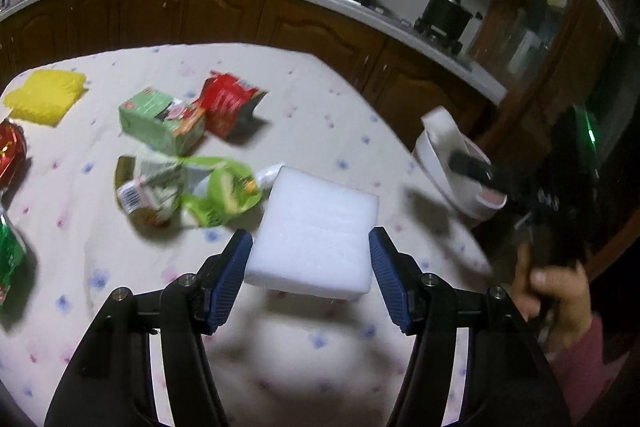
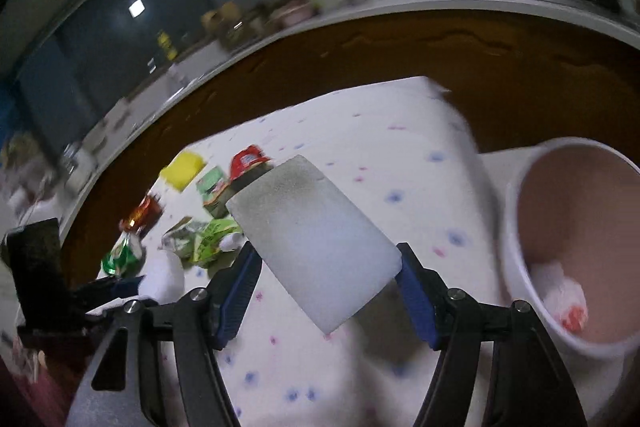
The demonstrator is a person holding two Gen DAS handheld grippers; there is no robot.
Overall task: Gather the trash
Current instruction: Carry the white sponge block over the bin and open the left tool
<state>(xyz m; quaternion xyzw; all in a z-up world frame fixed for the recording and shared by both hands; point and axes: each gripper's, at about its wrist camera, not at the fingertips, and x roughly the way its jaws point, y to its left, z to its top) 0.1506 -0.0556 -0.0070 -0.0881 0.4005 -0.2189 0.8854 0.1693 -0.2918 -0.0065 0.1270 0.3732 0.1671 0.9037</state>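
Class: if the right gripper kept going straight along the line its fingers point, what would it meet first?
Probably the flowered tablecloth ahead of the white foam block the right gripper holds; depth is unclear.

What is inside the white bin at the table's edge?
Inside the white bin, a crumpled white piece with red markings lies at the bottom against its pinkish inner wall. The near rim hides whatever lies beneath it.

foam blocks: you have one white block [image 1: 312,227] and another [image 2: 312,247], each clamped, lifted off the cloth.
wrappers: your green pack [image 1: 192,187] and red pack [image 1: 226,105] lie crumpled.
bin: your white bin [image 2: 516,227] stands open, scraps inside.
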